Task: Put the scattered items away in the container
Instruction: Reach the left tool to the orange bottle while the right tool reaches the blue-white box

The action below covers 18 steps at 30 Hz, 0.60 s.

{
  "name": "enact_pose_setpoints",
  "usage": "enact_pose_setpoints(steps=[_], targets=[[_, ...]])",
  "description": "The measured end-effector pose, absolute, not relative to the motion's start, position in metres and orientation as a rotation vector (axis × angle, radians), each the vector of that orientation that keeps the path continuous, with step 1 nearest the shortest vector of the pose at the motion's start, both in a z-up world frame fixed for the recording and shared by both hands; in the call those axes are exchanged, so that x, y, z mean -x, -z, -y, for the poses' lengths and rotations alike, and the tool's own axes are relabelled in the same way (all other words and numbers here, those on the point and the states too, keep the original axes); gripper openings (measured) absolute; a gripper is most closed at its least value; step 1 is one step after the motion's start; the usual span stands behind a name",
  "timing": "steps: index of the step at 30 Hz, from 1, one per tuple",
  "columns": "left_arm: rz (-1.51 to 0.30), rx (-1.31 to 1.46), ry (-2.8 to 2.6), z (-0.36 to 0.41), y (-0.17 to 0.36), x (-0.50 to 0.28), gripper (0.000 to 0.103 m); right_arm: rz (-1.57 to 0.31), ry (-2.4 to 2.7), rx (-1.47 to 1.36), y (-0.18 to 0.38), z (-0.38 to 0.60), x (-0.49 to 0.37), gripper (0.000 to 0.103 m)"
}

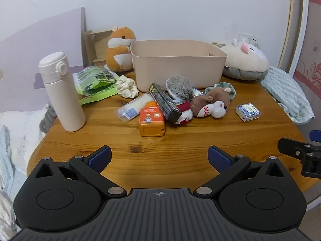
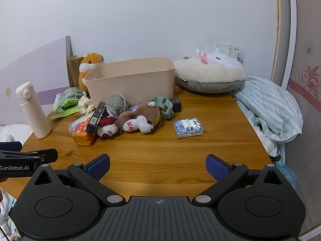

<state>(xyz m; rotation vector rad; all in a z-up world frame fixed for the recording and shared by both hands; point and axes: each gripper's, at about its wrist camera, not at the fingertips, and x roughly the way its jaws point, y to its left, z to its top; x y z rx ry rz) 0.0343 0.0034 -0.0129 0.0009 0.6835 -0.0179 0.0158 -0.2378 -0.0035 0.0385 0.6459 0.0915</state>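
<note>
On the round wooden tabletop [image 1: 180, 140] the beige plastic container [image 1: 176, 64] stands at 12 o'clock and looks empty, so you have everything left. The pile with the brown plush dog [image 1: 212, 102] and the orange bottle [image 1: 151, 120] lies just before it. Your left gripper [image 1: 159, 158] and right gripper [image 2: 157, 165] stand wide apart, holding nothing. Only the right view shows the small black box [image 2: 176, 104].

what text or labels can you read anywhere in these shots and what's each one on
"GenRobot.AI": white print on the side of the left gripper, seen from the right wrist view.
Red characters on the brown plush chest: blurred, unreadable.
Orange bottle label: too small.
Black box, blue-and-white packet, green bag: print too small to read.
</note>
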Motion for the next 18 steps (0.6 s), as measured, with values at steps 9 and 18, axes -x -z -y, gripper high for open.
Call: enact_pose_setpoints(steps=[9, 18], targets=[[-0.704, 0.026, 0.031, -0.01, 0.018, -0.066, 0.103, -0.677, -0.076, -0.034, 0.012, 0.241, -0.046, 0.103], [-0.728, 0.028, 0.014, -0.018, 0.027, -0.101, 0.103, -0.703, -0.058, -0.052, 0.022, 0.248, -0.079, 0.103]])
